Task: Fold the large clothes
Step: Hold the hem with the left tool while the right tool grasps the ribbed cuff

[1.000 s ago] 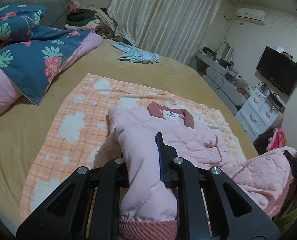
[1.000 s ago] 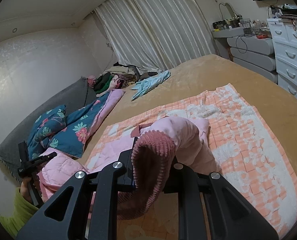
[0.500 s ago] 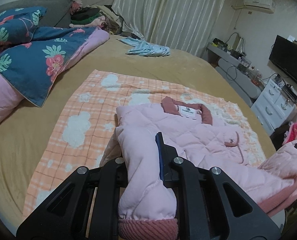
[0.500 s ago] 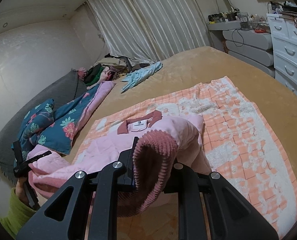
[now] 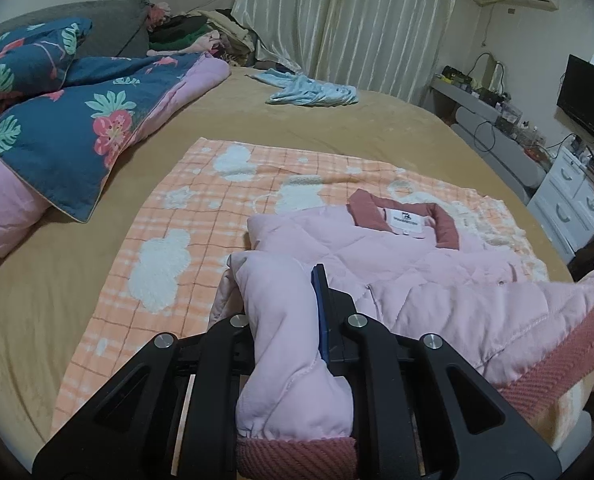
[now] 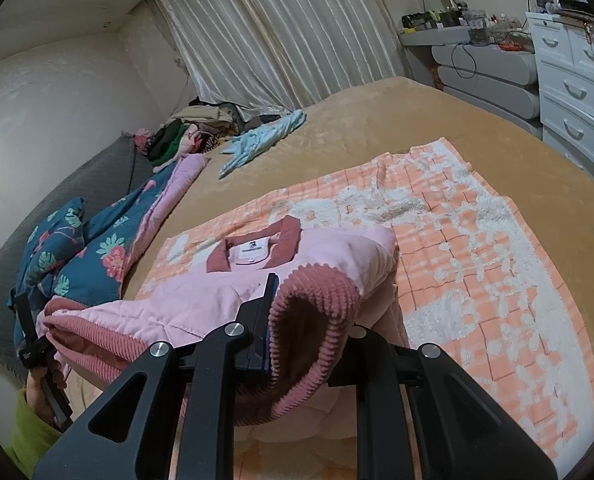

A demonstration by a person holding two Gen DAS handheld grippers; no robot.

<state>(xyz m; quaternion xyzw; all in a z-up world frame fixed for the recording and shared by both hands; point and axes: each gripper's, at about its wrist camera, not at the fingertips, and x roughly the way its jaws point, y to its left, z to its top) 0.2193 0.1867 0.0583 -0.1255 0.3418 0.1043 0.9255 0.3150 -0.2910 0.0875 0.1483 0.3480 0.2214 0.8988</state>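
A pink quilted jacket (image 5: pixel 425 280) with a dark pink collar lies on an orange checked blanket (image 5: pixel 201 216) on the bed; it also shows in the right wrist view (image 6: pixel 201 300). My left gripper (image 5: pixel 293 320) is shut on the jacket's lower left corner by the ribbed hem (image 5: pixel 297 456). My right gripper (image 6: pixel 309 320) is shut on the ribbed hem (image 6: pixel 313 308) at the other corner. Both corners are held up over the lower part of the jacket. The left gripper (image 6: pixel 29 344) shows at the left edge of the right wrist view.
A blue flowered quilt (image 5: pixel 69 128) lies at the left of the tan bed (image 5: pixel 337 132). A light blue garment (image 5: pixel 313 94) and a clothes pile (image 6: pixel 201 128) lie at the far side. White drawers (image 6: pixel 577 92) and a TV (image 5: pixel 589 100) stand at the right.
Both grippers have carried the jacket's lower corners forward toward the collar, so the jacket lies flatter and closer to the collar end.
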